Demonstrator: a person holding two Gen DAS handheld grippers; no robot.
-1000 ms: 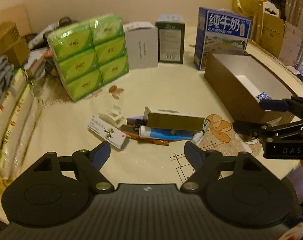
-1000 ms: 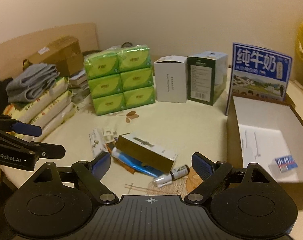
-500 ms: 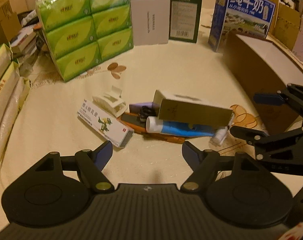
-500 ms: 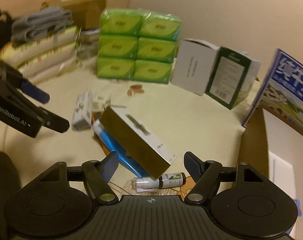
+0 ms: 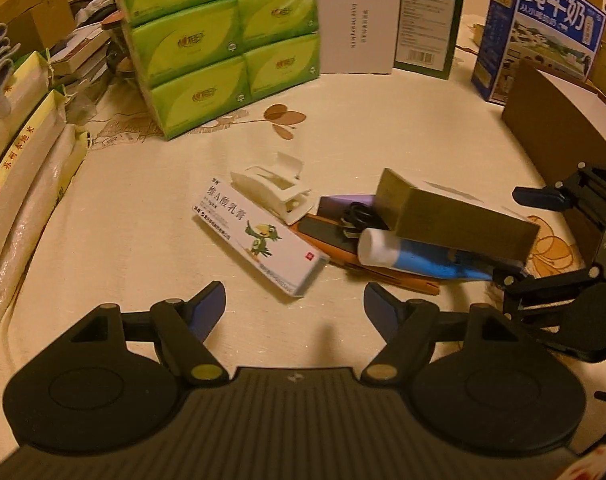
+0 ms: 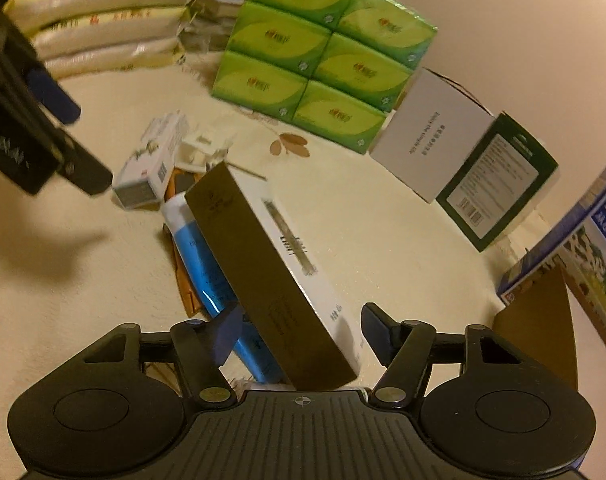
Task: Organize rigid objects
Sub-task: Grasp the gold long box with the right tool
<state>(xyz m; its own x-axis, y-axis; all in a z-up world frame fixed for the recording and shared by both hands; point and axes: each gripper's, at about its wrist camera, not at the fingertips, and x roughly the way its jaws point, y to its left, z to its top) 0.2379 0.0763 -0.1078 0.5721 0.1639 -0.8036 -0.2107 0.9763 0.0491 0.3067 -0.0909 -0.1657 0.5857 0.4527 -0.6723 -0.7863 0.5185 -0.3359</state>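
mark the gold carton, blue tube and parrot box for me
gold carton point(image 6: 263, 280): right wrist view, its dark gold side face.
blue tube point(image 5: 431, 258): left wrist view, the tube's blue body.
parrot box point(image 5: 259, 236): left wrist view, printed top face beside the parrot.

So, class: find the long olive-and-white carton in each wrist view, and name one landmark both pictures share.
Left wrist: olive-and-white carton lies right of centre, resting over the blue tube.
Right wrist: it fills the lower centre, running between the open right gripper fingers.
Shared landmark: green tissue packs standing behind.
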